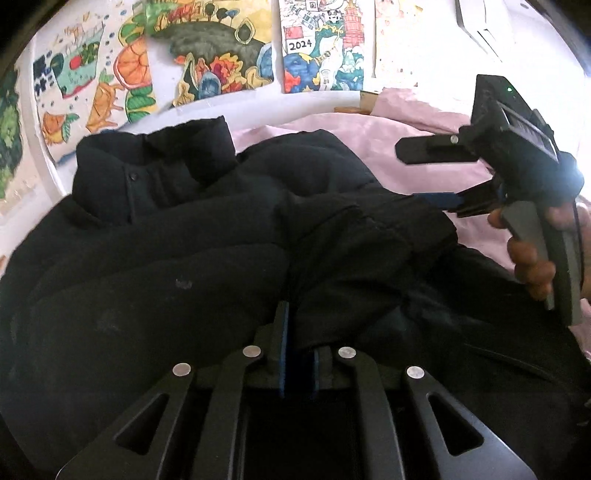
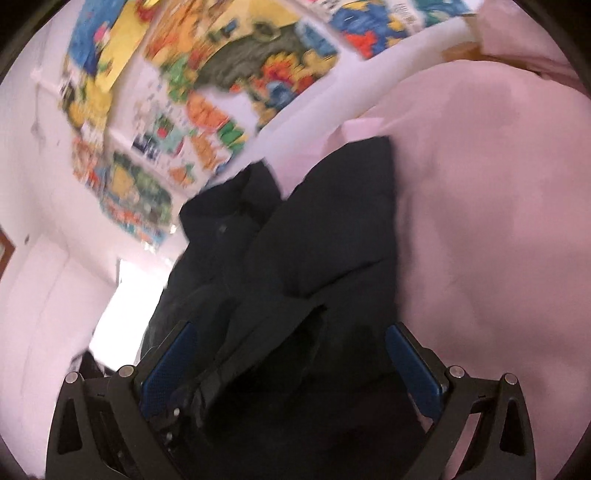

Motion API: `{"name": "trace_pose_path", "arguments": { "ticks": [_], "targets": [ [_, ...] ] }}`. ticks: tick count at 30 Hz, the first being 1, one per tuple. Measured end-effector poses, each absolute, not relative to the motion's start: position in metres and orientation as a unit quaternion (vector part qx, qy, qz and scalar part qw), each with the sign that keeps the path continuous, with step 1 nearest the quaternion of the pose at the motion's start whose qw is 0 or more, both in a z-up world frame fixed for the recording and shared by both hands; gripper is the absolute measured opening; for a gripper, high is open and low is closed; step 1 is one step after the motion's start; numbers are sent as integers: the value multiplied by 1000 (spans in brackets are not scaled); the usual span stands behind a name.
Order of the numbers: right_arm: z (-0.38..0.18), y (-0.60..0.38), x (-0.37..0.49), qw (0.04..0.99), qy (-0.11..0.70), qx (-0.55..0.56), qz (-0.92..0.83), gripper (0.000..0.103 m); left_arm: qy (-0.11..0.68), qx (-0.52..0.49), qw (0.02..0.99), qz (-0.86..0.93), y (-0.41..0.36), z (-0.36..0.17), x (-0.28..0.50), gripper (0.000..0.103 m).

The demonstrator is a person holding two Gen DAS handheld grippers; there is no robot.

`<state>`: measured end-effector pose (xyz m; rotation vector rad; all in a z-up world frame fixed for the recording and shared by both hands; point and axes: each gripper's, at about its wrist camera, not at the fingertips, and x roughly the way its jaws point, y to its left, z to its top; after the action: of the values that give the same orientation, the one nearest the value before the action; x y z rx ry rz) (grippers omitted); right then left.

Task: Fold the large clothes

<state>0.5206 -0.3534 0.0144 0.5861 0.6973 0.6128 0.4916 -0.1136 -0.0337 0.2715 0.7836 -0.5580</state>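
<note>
A black puffer jacket (image 1: 192, 236) lies on a pink bedsheet (image 1: 406, 147), collar toward the wall, one part folded over the body. My left gripper (image 1: 299, 332) is shut on a fold of the jacket's black fabric near its lower middle. My right gripper (image 1: 424, 177) shows in the left wrist view at the right, held by a hand, jaws open, above the jacket's right edge. In the right wrist view the right gripper (image 2: 291, 343) is open over the jacket (image 2: 325, 251), with nothing between its blue pads (image 2: 413, 365).
Colourful drawings (image 1: 207, 55) hang on the white wall behind the bed. The pink sheet (image 2: 498, 221) spreads to the right of the jacket. A white air conditioner (image 1: 484, 22) is at the top right. The right wrist view is motion-blurred.
</note>
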Motion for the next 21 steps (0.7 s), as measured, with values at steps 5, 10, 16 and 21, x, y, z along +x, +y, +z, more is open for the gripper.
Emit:
{"name": "trace_pose_path", "arguments": {
  "ticks": [5, 10, 16, 21],
  "targets": [
    [11, -330, 519, 854, 359, 240, 292, 103, 388, 104, 867, -294, -104, -29, 487, 14],
    [2, -318, 523, 857, 385, 217, 265, 95, 412, 94, 850, -314, -90, -23, 477, 21],
    [-1, -308, 521, 853, 398, 198, 272, 82, 412, 80, 848, -324, -81, -21, 466, 37],
    [-3, -307, 518, 845, 410, 200, 279, 82, 396, 20, 835, -381, -71, -8, 459, 102]
  ]
}}
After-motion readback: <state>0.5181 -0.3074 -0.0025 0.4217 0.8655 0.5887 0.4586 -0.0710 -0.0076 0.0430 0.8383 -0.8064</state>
